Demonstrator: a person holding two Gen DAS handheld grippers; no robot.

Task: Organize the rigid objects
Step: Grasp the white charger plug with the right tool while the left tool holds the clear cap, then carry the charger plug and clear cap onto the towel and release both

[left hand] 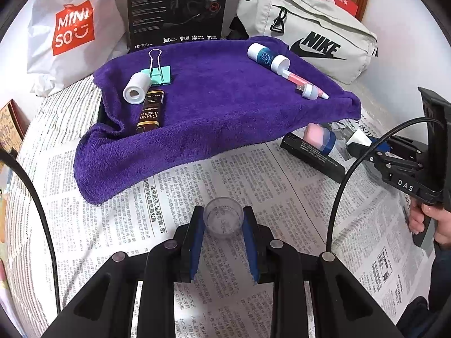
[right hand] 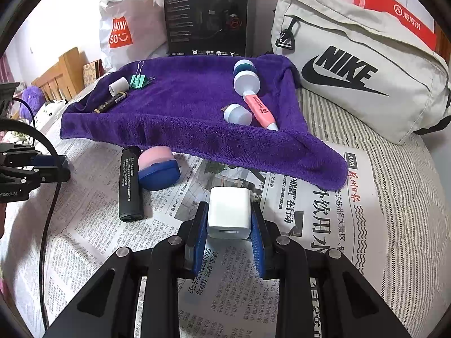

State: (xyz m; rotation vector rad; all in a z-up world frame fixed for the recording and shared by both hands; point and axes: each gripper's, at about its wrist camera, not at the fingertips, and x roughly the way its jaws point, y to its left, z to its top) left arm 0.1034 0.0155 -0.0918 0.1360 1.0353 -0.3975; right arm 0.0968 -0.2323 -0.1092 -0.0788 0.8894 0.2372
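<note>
In the left wrist view, your left gripper (left hand: 223, 221), at lower centre, is clamped on a small clear plastic cup (left hand: 223, 217) above the printed newspaper (left hand: 157, 225); the purple terry towel (left hand: 214, 107) fills the upper middle, and your right gripper (left hand: 355, 140) shows at the right edge. In the right wrist view, at lower centre, your right gripper (right hand: 229, 219) grips a white cube-shaped plug charger (right hand: 229, 216), with a black rectangular bar (right hand: 128, 183) and a pink-and-blue rounded case (right hand: 157, 167) on the newspaper at left centre.

Bright even indoor light, soft shadows, sharp focus, fisheye-bent edges.
</note>
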